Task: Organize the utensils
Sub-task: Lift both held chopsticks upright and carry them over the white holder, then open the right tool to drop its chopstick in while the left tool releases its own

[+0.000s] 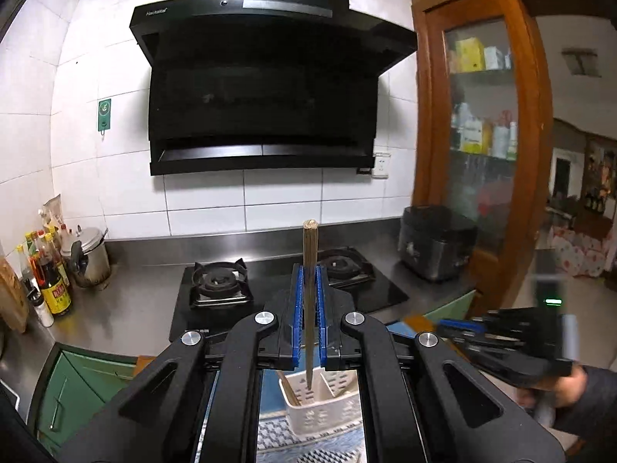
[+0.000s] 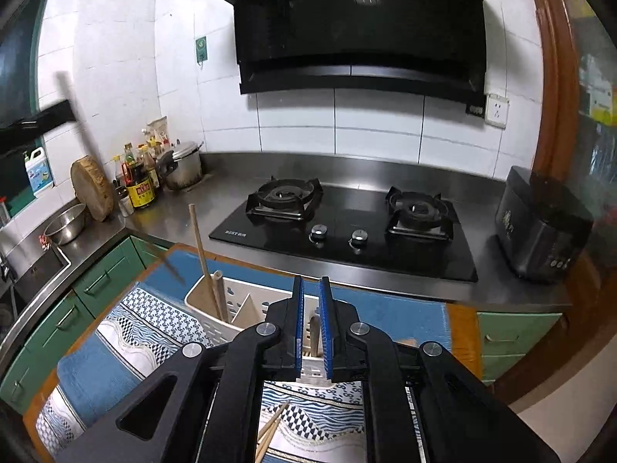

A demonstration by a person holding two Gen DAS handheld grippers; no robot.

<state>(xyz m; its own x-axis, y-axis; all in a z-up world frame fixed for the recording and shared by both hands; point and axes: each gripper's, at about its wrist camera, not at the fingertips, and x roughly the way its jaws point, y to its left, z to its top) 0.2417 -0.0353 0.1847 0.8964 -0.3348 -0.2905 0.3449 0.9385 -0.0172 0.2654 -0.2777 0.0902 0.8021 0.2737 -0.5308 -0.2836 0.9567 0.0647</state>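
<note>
My left gripper (image 1: pixel 310 270) is shut on a wooden chopstick (image 1: pixel 309 247) that stands upright, its lower tip hanging over the white perforated caddy (image 1: pixel 331 409). In the right wrist view this gripper (image 2: pixel 42 117) is a dark blur at the upper left. My right gripper (image 2: pixel 310 283) hovers over the caddy (image 2: pixel 204 308) with a narrow gap between its blue pads. A wooden stick (image 2: pixel 314 332) stands in that gap inside the caddy, and the pads do not seem to press it. Two chopsticks (image 2: pixel 200 250) lean in the caddy's left compartment. Loose chopsticks (image 2: pixel 272 430) lie on the patterned mat (image 2: pixel 115 351).
Behind the mat is a black two-burner hob (image 2: pixel 347 231) on a steel counter, under a black range hood (image 2: pixel 358 23). A rice cooker (image 2: pixel 540 223) sits at the right. Sauce bottles (image 2: pixel 140 185), a pot (image 2: pixel 183 169), a round chopping board (image 2: pixel 92 189) and a steel bowl (image 2: pixel 65 223) crowd the left.
</note>
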